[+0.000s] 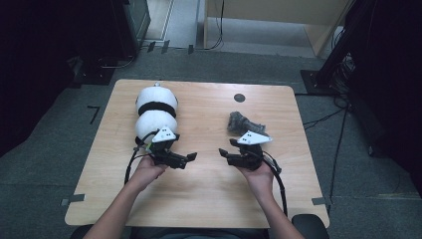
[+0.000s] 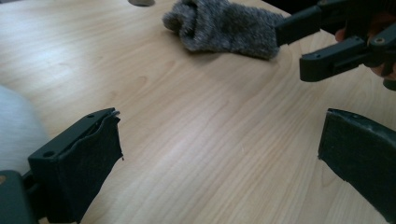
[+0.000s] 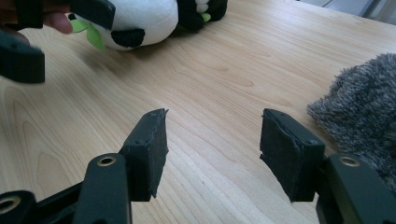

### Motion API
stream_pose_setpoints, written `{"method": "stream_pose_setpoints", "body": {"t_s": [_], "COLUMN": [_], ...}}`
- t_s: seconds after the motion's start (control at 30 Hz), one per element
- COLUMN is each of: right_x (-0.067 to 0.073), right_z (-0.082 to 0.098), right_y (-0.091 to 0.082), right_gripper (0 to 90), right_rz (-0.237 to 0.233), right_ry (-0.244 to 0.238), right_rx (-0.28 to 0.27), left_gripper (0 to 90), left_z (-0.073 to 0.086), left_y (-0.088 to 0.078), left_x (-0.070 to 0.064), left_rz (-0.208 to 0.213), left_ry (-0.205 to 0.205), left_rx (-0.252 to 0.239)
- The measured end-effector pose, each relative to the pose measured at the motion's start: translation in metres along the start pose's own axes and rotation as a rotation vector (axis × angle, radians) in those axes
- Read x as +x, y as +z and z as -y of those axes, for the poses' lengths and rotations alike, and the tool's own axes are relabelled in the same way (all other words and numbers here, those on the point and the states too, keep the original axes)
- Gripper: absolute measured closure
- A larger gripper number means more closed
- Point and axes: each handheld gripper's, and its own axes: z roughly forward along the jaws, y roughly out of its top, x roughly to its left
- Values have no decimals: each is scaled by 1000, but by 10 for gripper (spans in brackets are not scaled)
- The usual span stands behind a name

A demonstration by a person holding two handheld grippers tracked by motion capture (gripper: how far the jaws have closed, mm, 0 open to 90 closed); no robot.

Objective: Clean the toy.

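Note:
A white and black panda plush (image 1: 156, 112) lies at the table's left, its black patches and green leaves facing the right gripper view (image 3: 140, 18). A grey fuzzy cloth (image 1: 244, 123) lies right of centre, beyond my open left jaws (image 2: 224, 28) and beside my right jaws (image 3: 364, 107). My left gripper (image 1: 191, 157) is open and points right, with bare wood between its pads (image 2: 219, 140). My right gripper (image 1: 222, 152) points left toward it, jaws apart over bare table (image 3: 212, 140), just in front of the cloth. The two grippers' tips face each other a short gap apart.
The wooden table (image 1: 209, 194) has a dark round hole (image 1: 239, 97) near its far edge. Grey carpet surrounds it, with cables and black stands at the right (image 1: 343, 74). Tape marks sit at the near corners.

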Motion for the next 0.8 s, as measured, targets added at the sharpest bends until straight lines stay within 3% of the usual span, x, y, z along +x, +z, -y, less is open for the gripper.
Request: {"method": "stream_pose_setpoints", "body": {"t_s": [0.13,0.27,0.43,0.5,0.57,0.67,0.8], "right_x": [5,10,18,18,18,18,17], "right_z": [8,15,23,27,30,35,41], "right_y": [3,9,18,20,24,29,34], "right_gripper": [419,415,412,412,412,412,412], "right_rz": [-12,-11,16,15,15,26,56], "right_ry": [26,21,-18,-10,4,4,-11], "right_rx": [-1,17,52,56,68,89,133], "left_gripper": [0,0,0,0,0,0,0], "left_z": [9,16,32,37,42,46,46], "left_y": [5,10,28,34,39,43,42], "left_x": [-9,-13,-16,-15,-13,-11,-10], "left_rz": [7,9,15,13,-7,-25,-32], "left_ry": [35,34,67,64,87,97,99], "left_rx": [7,10,89,123,151,177,175]}}
